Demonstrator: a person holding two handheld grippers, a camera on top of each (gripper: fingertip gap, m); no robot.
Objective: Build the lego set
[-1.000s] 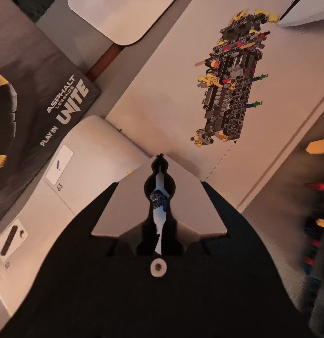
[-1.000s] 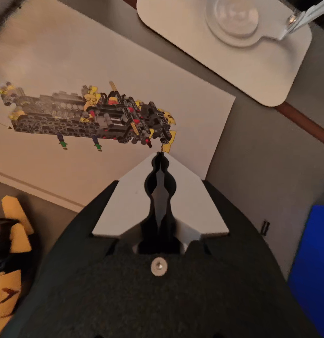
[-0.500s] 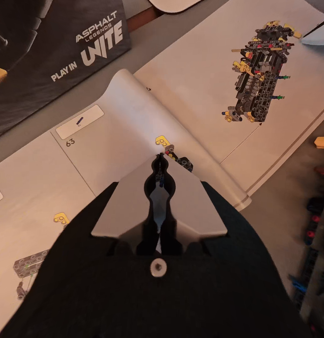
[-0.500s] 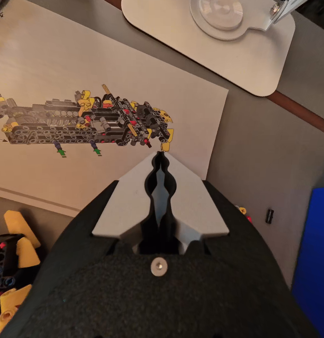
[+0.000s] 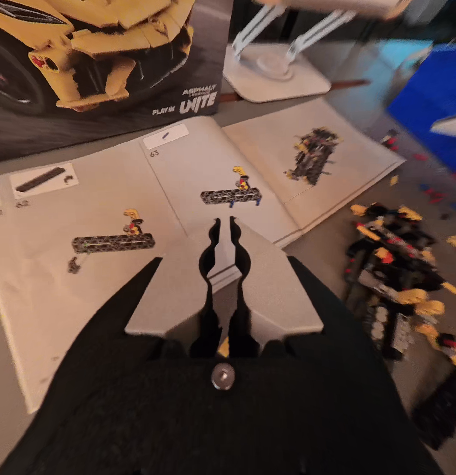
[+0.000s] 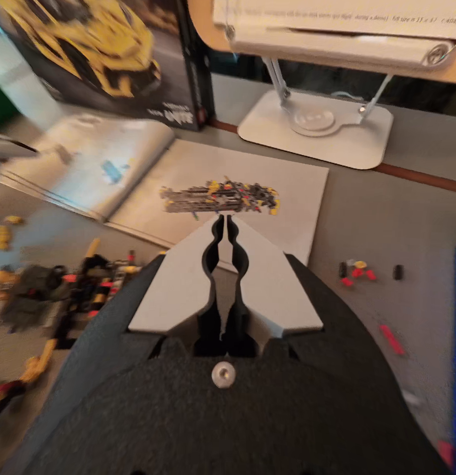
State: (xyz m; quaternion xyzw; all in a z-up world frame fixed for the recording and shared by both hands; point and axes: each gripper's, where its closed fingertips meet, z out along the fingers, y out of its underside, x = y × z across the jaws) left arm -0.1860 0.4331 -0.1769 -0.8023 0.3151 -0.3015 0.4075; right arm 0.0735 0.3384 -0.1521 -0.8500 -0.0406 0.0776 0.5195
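Your left tool (image 5: 224, 219) hangs above the open instruction booklet (image 5: 106, 270), tips slightly spread and empty; your right tool (image 6: 223, 216) is nearly pressed together, also empty. The half-built lego model (image 5: 391, 272) lies on the bench (image 6: 363, 221) beside the booklet, between the tools.

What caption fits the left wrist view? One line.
Open hand-held gripper above the instruction booklet, half-built model lying right.
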